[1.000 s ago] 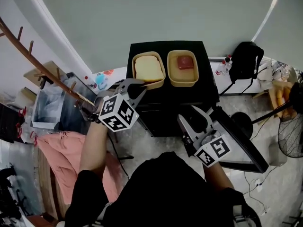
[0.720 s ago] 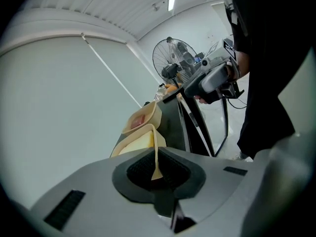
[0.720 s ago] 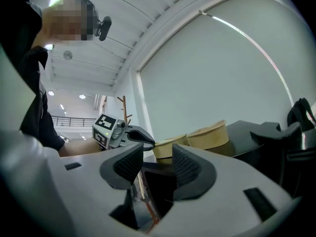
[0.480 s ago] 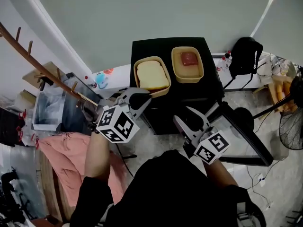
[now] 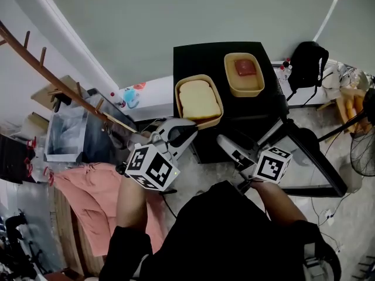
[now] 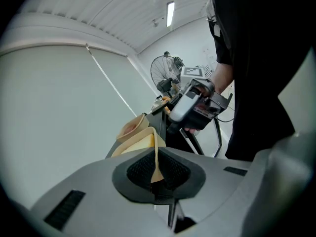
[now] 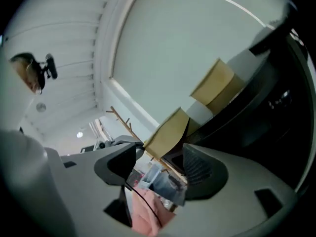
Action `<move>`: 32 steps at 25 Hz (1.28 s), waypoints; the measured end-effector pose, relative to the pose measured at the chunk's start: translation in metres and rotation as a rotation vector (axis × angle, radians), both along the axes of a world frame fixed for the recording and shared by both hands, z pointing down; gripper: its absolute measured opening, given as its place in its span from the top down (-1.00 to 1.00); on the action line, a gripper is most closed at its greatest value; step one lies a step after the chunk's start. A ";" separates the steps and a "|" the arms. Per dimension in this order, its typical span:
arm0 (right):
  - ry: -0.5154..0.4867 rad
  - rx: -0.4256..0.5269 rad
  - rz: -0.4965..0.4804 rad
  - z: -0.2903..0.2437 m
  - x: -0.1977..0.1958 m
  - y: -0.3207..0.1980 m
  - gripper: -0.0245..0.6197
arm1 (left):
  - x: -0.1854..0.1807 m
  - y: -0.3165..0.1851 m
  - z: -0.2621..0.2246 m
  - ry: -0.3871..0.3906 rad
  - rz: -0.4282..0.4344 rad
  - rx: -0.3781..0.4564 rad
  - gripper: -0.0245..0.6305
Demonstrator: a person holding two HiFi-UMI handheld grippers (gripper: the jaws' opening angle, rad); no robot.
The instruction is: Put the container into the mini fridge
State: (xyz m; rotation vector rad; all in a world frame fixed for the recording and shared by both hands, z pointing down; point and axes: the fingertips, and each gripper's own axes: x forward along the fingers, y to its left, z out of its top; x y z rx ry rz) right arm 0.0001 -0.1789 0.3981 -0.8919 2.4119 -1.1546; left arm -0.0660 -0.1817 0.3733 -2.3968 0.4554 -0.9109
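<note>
Two tan containers are at the black mini fridge (image 5: 193,60). The one with a red piece (image 5: 244,74) rests on the fridge top at the back right. The one with a pale yellow block (image 5: 199,101) hangs over the top's front edge. My left gripper (image 5: 183,131) is shut on its near rim, and that thin rim (image 6: 157,164) stands between the pads. My right gripper (image 5: 229,147) hovers lower, in front of the fridge. Its jaws are opening and grip nothing. Past them, apart from the pads, I see the yellow-block container (image 7: 168,132).
The fridge door (image 5: 316,165) stands open to the right. A black backpack (image 5: 307,63) sits on the white shelf beside the fridge. A wooden coat rack (image 5: 58,75), a clear bin (image 5: 67,133) and pink cloth (image 5: 88,198) fill the left. A fan (image 5: 363,151) stands far right.
The left gripper has drawn the yellow-block container forward from beside the other one to the fridge top's front edge. The right gripper's jaws have spread wider.
</note>
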 end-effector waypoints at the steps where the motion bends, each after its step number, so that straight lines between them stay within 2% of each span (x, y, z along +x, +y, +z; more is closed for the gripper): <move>1: -0.046 -0.044 -0.005 0.000 -0.002 -0.002 0.02 | -0.001 0.003 0.000 0.004 0.005 -0.002 0.82; 4: -0.146 -0.118 -0.029 -0.003 -0.008 -0.008 -0.03 | -0.007 0.011 -0.001 0.017 0.009 -0.010 0.82; 7: -0.210 -0.148 -0.050 -0.007 -0.015 -0.012 -0.05 | -0.012 0.017 -0.002 0.039 0.008 -0.022 0.82; 11: -0.216 -0.154 -0.069 -0.008 -0.025 -0.019 -0.05 | -0.016 0.027 -0.002 0.059 0.013 -0.032 0.82; 15: -0.297 -0.204 -0.096 -0.008 -0.032 -0.023 -0.05 | -0.016 0.038 -0.001 0.079 0.025 -0.036 0.82; 19: -0.273 -0.188 -0.111 -0.007 -0.039 -0.023 -0.05 | -0.013 0.046 -0.002 0.105 0.035 -0.051 0.83; 22: -0.295 -0.218 -0.105 -0.002 -0.042 -0.027 -0.04 | -0.014 0.050 -0.002 0.122 0.037 -0.062 0.83; 27: -0.356 -0.260 -0.096 0.003 -0.039 -0.028 0.08 | -0.015 0.054 0.004 0.121 0.027 -0.073 0.83; 29: -0.379 -0.263 -0.100 0.004 -0.037 -0.026 0.10 | -0.014 0.057 0.007 0.144 0.020 -0.076 0.83; 32: -0.410 -0.265 -0.105 0.005 -0.036 -0.022 0.13 | -0.015 0.063 0.010 0.221 0.000 -0.096 0.82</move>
